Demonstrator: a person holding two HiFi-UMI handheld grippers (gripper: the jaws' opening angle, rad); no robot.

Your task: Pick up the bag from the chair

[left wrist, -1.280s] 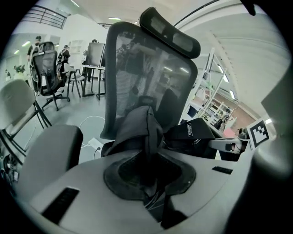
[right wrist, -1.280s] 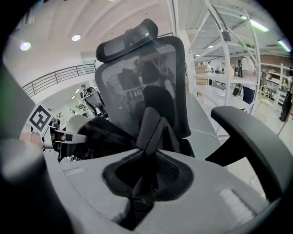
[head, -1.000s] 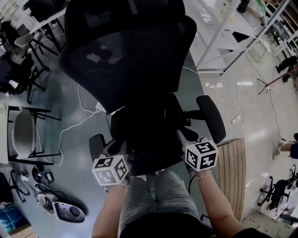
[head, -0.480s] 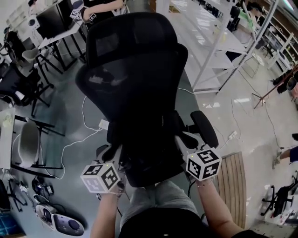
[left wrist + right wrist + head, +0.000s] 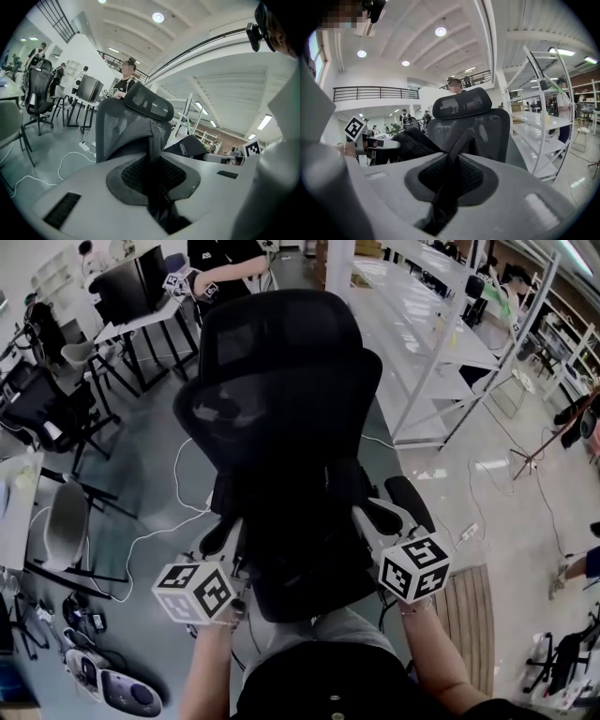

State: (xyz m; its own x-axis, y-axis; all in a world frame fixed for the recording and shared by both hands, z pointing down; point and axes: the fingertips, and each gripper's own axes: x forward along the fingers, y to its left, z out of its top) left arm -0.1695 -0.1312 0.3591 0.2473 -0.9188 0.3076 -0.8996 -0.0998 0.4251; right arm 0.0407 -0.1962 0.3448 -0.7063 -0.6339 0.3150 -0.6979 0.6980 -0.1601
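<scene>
In front of the black chair, in the head view, you are holding the dark bag between the left gripper and the right gripper, one at each side of it. The bag is hanging before the backrest; the seat under it is hidden.

In the left gripper view, the left gripper is clamping a dark strap of the bag. Its fingers are nearly together, with only the strap running up between them, and the chair is standing behind.

In the right gripper view, the right gripper is likewise pinching a dark strap between narrowly parted fingers. The bag is bulging to the left, with the chair behind it.
</scene>
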